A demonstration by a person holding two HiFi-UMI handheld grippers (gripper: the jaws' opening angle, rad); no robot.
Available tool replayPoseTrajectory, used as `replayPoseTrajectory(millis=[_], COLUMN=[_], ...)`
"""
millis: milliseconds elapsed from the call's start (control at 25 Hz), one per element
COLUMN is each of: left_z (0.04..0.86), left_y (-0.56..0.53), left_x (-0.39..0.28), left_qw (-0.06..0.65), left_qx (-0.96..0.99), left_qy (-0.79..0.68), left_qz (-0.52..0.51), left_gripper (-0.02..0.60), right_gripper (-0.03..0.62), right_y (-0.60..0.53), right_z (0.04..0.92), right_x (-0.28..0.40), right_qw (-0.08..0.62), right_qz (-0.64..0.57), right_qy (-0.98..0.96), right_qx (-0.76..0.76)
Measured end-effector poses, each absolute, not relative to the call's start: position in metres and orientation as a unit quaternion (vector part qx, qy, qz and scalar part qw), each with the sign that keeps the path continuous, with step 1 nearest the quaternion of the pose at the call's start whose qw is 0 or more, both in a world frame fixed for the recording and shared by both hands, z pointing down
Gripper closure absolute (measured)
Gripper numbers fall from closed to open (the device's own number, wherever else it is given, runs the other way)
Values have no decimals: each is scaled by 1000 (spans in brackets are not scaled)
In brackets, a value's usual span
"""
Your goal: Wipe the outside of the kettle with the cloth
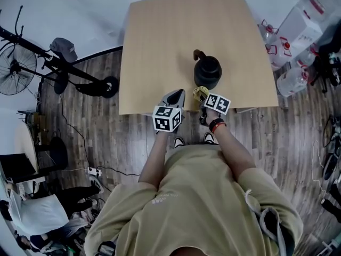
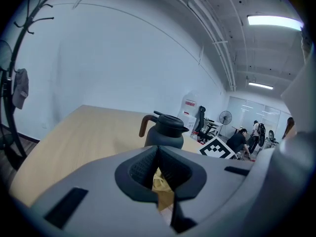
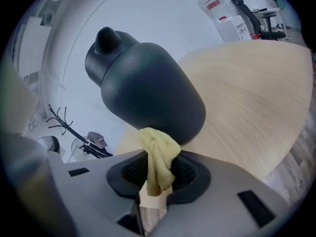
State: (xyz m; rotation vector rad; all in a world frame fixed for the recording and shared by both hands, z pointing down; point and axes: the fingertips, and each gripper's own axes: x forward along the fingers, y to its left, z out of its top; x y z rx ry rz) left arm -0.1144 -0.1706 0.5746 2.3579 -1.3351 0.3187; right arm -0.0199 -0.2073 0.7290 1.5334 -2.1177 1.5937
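Yellow cloth (image 3: 157, 154) is clamped in the right hand-held gripper (image 3: 159, 176), close by the dark kettle (image 3: 148, 88) on the worktop (image 3: 256, 93). The left hand-held gripper (image 2: 158, 157) is closed and looks empty. The kettle should probably be steadied during wiping.

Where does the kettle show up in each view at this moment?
Head view: kettle right of centre on the table, toward its near edge.
Left gripper view: kettle at centre, its brown handle on the left.
Right gripper view: kettle large at upper centre, just behind the yellow cloth.
Shared landmark: the light wooden table under it.
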Motion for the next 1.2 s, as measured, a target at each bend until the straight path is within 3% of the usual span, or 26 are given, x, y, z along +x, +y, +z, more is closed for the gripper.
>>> replayPoseTrajectory(millis=[1200], left_z=[585], left_y=[-189], left_x=[-50], left_qw=[211], left_qx=[850], left_qy=[-467], left_qz=[124], left_gripper=[557], right_gripper=[490], right_y=[-220], right_z=[736], right_x=[74], right_qw=[77], right_qz=[497], right_qy=[-686], right_qx=[525])
